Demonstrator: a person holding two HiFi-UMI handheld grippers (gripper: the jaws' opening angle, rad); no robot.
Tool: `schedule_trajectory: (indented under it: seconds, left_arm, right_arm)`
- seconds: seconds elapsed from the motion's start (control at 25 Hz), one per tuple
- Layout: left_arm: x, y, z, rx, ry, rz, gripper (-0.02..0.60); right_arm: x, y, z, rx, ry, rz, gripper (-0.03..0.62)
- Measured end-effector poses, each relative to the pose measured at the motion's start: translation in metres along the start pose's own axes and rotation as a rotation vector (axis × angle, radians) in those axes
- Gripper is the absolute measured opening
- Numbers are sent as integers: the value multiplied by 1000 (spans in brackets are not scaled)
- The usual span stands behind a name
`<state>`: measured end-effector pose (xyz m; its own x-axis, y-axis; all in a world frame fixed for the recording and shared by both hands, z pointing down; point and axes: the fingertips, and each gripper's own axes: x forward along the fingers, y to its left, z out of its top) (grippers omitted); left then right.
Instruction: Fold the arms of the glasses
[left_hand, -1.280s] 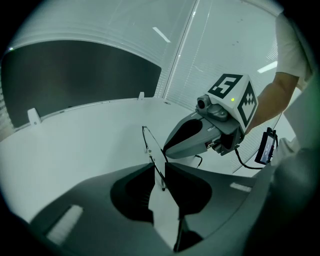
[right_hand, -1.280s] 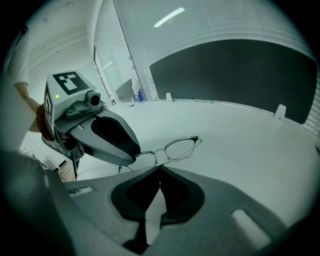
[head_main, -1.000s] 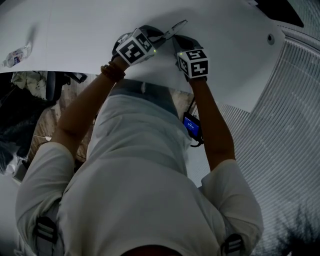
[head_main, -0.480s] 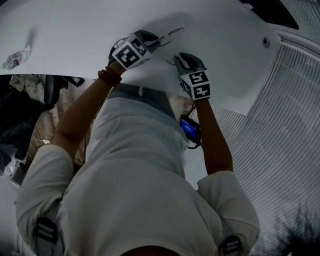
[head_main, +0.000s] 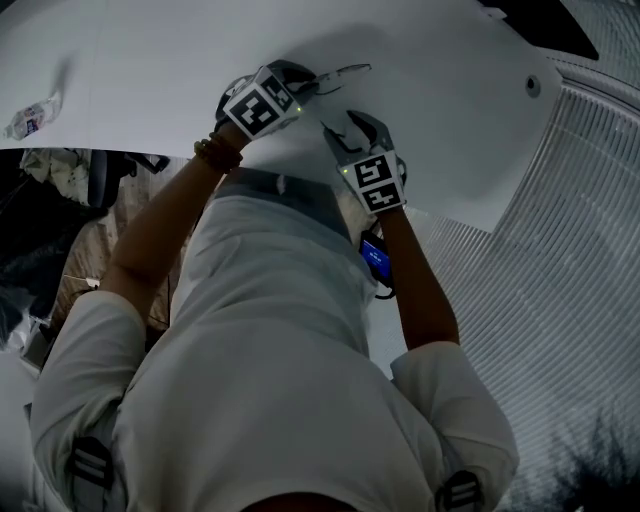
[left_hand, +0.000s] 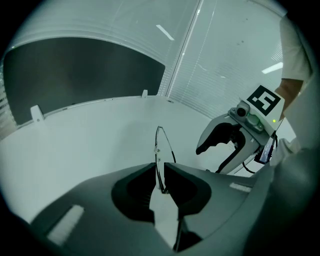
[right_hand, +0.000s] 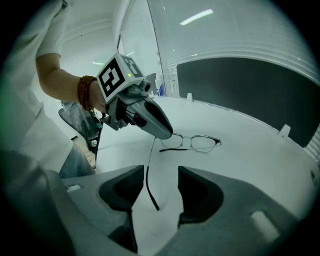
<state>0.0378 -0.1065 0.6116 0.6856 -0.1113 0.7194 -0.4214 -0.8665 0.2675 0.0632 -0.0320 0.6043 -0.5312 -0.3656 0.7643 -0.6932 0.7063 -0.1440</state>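
Thin metal-framed glasses (right_hand: 196, 142) lie on the white table (head_main: 140, 60). My left gripper (left_hand: 160, 172) is shut on the glasses (left_hand: 160, 145) at one end of the frame. In the head view the left gripper (head_main: 312, 82) holds the glasses (head_main: 345, 71) just above the table. One arm of the glasses (right_hand: 148, 175) sticks out from the frame toward my right gripper (right_hand: 161, 185) and lies between its jaws. Those jaws are opening and do not touch the arm. The right gripper (head_main: 345, 125) sits below and right of the left one.
A crumpled plastic bottle (head_main: 30, 112) lies at the table's far left. The table's near edge runs just under both hands. A dark panel (right_hand: 250, 85) stands along the far side. A small device with a blue screen (head_main: 378, 255) hangs at the person's waist.
My right gripper was shut at the glasses beside the left one. It has opened and drawn back toward the person. The left gripper keeps its hold and has hardly moved.
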Motion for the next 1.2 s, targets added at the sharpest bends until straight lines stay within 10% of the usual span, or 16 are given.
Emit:
schedule_trajectory:
  seconds: [1.2]
  left_arm:
    - [6,-35,-9,103,54,-185,55]
  right_arm:
    - [12,-61,-11,-124,93,-164,206]
